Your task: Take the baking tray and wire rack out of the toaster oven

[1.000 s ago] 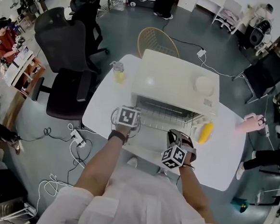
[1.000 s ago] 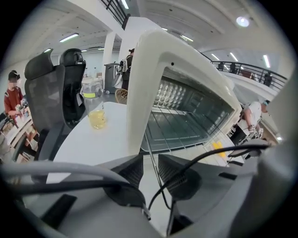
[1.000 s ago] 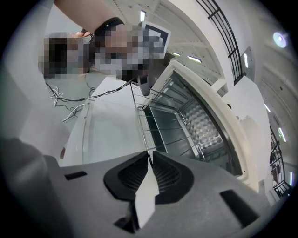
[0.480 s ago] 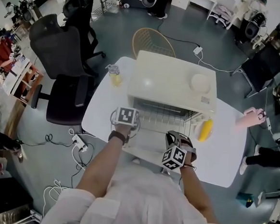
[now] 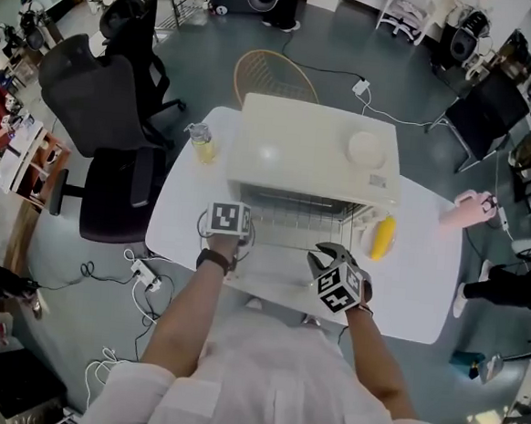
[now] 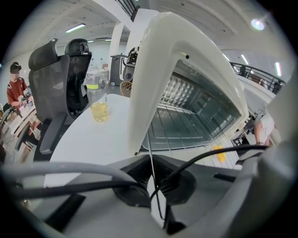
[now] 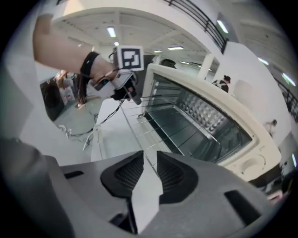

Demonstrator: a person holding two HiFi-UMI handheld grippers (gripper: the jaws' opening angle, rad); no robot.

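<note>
Left gripper (image 6: 156, 195) has its jaws pinched shut on the wire rack (image 5: 296, 225). Right gripper (image 7: 145, 174), jaws just opening (wire loose between them), should clamp before pulling level.

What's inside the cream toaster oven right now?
A silver wire rack, partly slid out over the open door, above a dark flat pan, likely the baking tray. The oven floor beneath is covered.
</note>
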